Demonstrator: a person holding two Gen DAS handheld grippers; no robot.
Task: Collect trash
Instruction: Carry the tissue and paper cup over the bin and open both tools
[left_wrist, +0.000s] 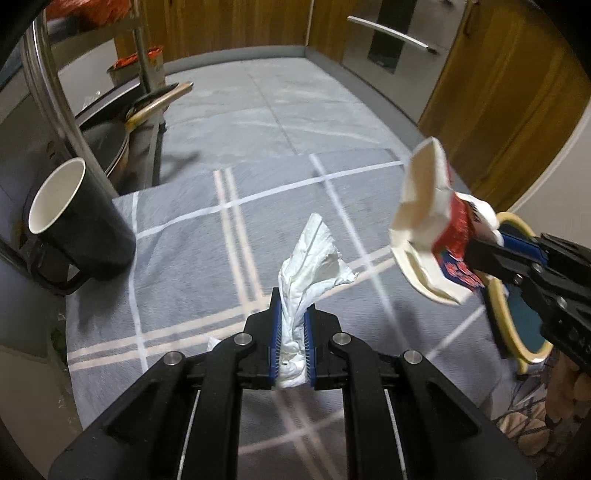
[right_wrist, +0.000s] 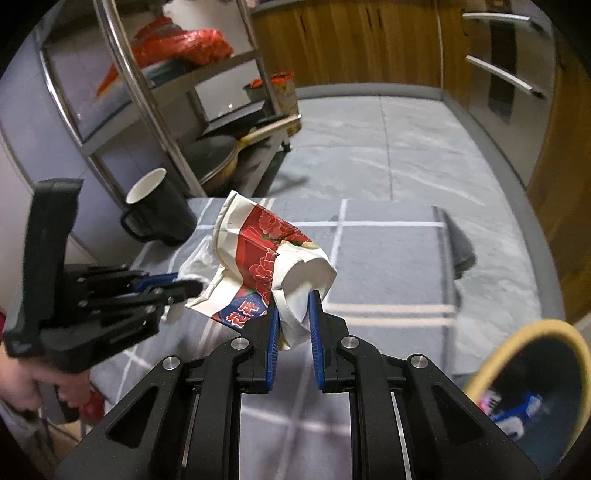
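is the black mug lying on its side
No, the mug stands upright on the checked cloth, its white open mouth facing up.

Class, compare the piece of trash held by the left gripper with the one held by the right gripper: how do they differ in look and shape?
The crumpled tissue in the left gripper is plain white; the crushed paper cup in the right gripper carries a red floral print with a blue band. The tissue is soft and twisted into a strip; the cup is stiff, flattened, its rim still visible. Both are clamped between blue pads above the grey checked cloth.
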